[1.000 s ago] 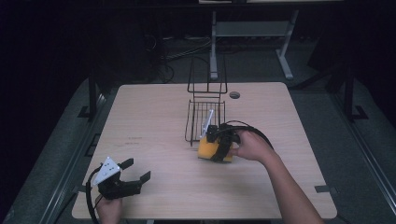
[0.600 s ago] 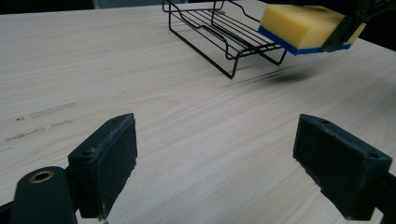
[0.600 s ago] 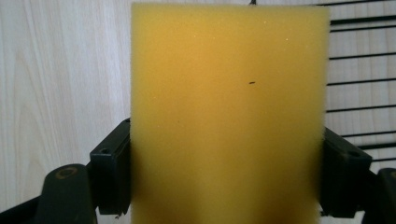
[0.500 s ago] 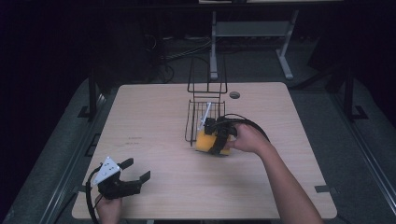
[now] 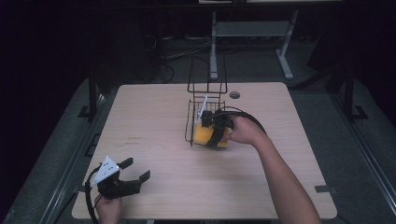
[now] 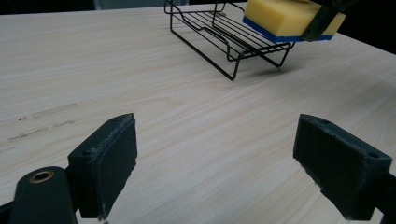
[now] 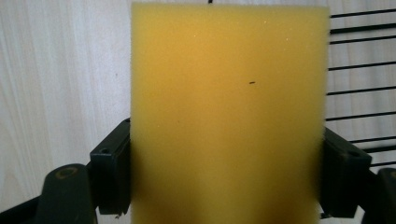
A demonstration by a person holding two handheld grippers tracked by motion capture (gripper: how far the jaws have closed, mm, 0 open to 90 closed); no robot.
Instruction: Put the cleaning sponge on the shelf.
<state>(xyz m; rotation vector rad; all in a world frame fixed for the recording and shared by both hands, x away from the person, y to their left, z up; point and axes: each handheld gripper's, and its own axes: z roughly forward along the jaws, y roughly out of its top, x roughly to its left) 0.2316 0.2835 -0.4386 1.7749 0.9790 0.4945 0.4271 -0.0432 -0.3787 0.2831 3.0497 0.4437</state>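
Note:
A yellow sponge (image 5: 204, 134) with a blue underside (image 6: 280, 35) hangs over the near end of a black wire rack (image 5: 203, 114) at the table's middle. My right gripper (image 5: 215, 133) is shut on the sponge (image 7: 226, 112), one jaw pressed on each side of it. The rack (image 6: 219, 32) has a low tray and a tall upright back. Near the table's front left corner my left gripper (image 5: 133, 170) is held open over bare wood, its two fingers (image 6: 105, 163) wide apart with nothing between them.
The light wooden table (image 5: 154, 121) has a round cable hole (image 5: 234, 94) behind the rack. A desk frame and cables (image 5: 219, 32) stand on the dark floor beyond the far edge. A black cable (image 5: 250, 117) loops from the right gripper.
My right gripper has carried the sponge a little forward and left, over the rack's near end. The left gripper has stayed put and open.

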